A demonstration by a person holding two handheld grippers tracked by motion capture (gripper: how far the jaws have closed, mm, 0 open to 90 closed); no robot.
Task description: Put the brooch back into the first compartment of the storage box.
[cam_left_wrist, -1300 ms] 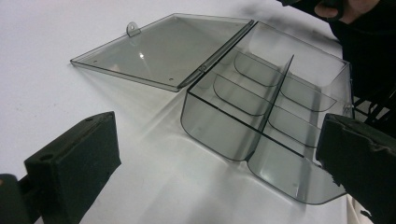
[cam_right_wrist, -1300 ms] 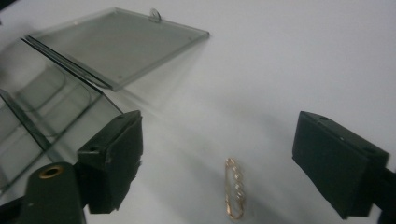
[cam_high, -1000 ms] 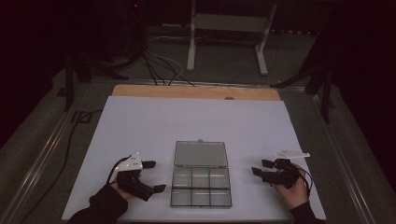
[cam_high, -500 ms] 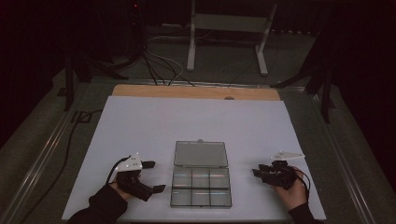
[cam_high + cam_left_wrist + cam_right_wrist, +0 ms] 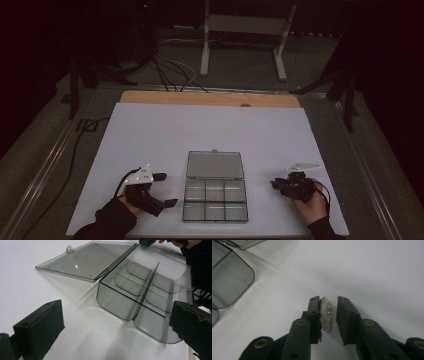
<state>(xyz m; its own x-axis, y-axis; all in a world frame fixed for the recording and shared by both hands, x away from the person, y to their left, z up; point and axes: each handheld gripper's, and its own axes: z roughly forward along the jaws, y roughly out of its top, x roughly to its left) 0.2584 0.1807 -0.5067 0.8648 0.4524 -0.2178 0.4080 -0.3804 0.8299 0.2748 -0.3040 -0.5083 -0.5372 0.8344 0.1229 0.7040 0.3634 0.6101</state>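
A clear plastic compartment box (image 5: 215,199) lies near the table's front edge, its lid (image 5: 215,165) flat open behind it. In the left gripper view the box (image 5: 150,292) holds nothing in the compartments I can see. My left gripper (image 5: 166,189) rests just left of the box, open wide (image 5: 116,327). My right gripper (image 5: 276,184) sits right of the box, low on the table. A small gold pin with pearls (image 5: 327,315) lies between the right gripper's (image 5: 329,300) jaws, which have just been closing. The pin touches one pad, and a gap remains at the other.
The white table top (image 5: 210,130) has a wooden strip (image 5: 210,98) along its far edge. Cables (image 5: 165,70) and a metal stand (image 5: 245,30) are on the dark floor beyond. A person's hand (image 5: 180,242) shows past the box.
The right gripper's jaws have drawn closer together, and the hand has edged slightly toward the front edge. The left gripper and the box have not moved.
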